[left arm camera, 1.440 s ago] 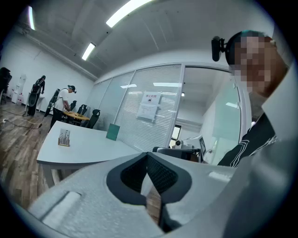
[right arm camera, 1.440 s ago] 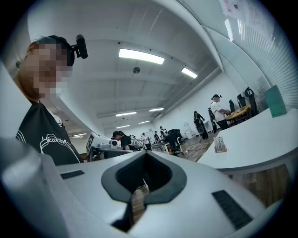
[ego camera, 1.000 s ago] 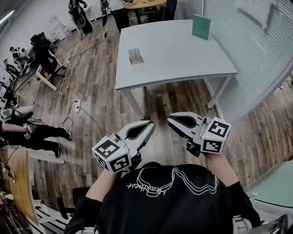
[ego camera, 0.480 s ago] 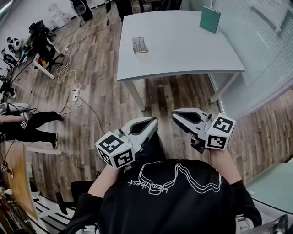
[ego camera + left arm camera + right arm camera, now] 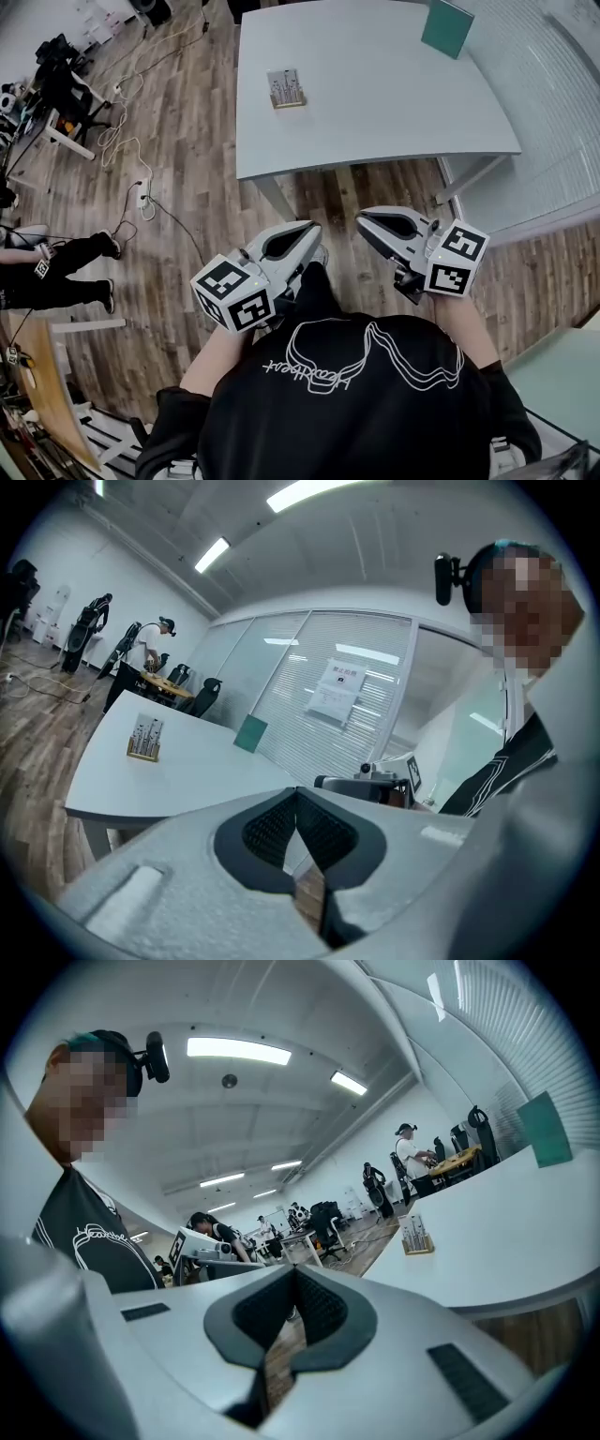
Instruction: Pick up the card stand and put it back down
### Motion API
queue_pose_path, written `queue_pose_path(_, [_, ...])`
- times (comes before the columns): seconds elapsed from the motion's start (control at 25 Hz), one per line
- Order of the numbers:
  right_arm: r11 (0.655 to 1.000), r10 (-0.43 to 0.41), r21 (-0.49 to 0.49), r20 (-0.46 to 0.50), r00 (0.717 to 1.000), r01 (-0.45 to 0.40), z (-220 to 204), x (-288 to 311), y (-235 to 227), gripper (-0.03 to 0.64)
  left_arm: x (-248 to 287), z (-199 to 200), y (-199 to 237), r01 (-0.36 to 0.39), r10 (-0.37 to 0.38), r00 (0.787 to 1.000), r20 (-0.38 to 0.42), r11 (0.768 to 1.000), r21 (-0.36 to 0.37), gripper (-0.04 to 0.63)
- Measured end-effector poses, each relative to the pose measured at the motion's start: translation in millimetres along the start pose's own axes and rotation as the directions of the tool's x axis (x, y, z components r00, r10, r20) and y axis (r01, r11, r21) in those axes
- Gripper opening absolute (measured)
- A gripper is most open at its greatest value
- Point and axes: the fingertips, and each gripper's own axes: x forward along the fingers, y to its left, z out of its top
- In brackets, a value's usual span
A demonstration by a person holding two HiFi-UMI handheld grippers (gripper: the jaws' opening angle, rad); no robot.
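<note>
The card stand (image 5: 285,88), a small wooden base with upright cards, stands near the left side of the white table (image 5: 375,103); it also shows in the left gripper view (image 5: 144,740) and the right gripper view (image 5: 415,1236). My left gripper (image 5: 314,234) and right gripper (image 5: 364,222) are both shut and empty, held close to my chest over the floor, well short of the table. Their tips point toward each other.
A teal book (image 5: 446,27) stands at the table's far right. Cables (image 5: 131,159) trail over the wooden floor on the left, near a person's legs (image 5: 56,272) and office chairs. A glass partition (image 5: 562,103) runs along the right.
The table has drawn closer in the head view and both grippers have come forward with me, still shut, side by side.
</note>
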Motion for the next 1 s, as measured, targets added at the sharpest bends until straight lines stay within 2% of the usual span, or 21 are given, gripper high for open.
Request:
queue_pose_path(0.16, [0.999,-0.014,0.038,-0.005,1.0,0.014,21.5,41.9,-57.6,0.006,26.3,27.0,68.6,-0.014,0.014,1.0,-0.006,1.0,-0.024,0.012])
queue_pose_path(0.36, [0.994,-0.038,0.105,-0.028,0.999,0.041,29.1,92.5,-130.0,0.006,62.1,40.1,149.8,-0.001,-0.005,0.999,-0.044,0.993,-0.117,0.012])
queue_pose_path(0.56, [0.989,-0.079,0.117,-0.061,0.995,0.086,30.4,139.8,-185.5,0.006,78.1,49.6,217.4,-0.012,0.004,0.997,-0.079,0.994,-0.107,0.014])
queue_pose_path(0.72, [0.984,-0.062,0.16,-0.072,0.995,0.073,30.6,165.6,-217.7,0.006,85.9,55.7,265.4,-0.04,0.029,0.996,-0.089,0.992,-0.122,0.014])
queue_pose_path(1.0, [0.98,-0.133,0.124,-0.154,0.979,0.153,31.1,210.6,-289.9,0.006,109.4,55.3,361.0,-0.1,0.078,0.986,-0.146,0.983,-0.151,0.014])
